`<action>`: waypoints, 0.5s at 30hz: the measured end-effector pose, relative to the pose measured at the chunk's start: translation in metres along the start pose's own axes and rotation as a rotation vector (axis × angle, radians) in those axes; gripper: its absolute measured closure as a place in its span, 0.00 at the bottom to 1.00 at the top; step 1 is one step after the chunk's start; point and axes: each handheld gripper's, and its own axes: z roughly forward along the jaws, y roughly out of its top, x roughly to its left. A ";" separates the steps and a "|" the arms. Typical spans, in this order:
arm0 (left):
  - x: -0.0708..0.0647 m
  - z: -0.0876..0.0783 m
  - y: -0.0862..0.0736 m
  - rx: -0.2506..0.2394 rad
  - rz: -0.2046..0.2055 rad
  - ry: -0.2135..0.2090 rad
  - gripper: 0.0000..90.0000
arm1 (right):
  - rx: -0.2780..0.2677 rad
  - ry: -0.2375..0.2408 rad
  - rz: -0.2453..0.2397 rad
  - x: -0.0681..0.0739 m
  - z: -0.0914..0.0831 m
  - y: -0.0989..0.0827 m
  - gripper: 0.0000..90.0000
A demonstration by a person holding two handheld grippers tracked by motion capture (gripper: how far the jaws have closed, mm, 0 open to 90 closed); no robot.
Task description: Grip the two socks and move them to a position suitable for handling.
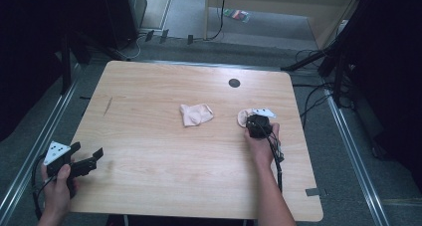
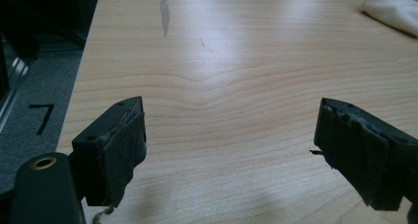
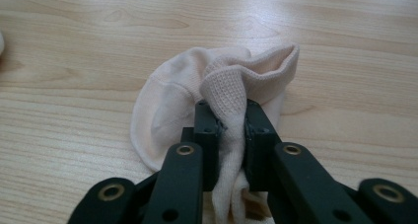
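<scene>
A: Your right gripper (image 3: 231, 130) pinches a fold of the sock (image 3: 217, 86) tight between its jaws, just right of the second sock (image 1: 196, 114) at mid-table (image 1: 149, 86).

B: So the grasp looks made, the sock not yet off the wood. And your left gripper (image 2: 226, 140)?

A: It hangs wide open and empty, well left of the second sock, near the edge.

B: Next, likely: you lift gently, keep the pinch firm, and carry it toward the second sock.
</scene>
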 end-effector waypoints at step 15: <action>-0.002 0.000 0.000 0.002 0.007 0.004 0.15 | -0.143 0.121 0.022 0.006 -0.071 0.022 0.92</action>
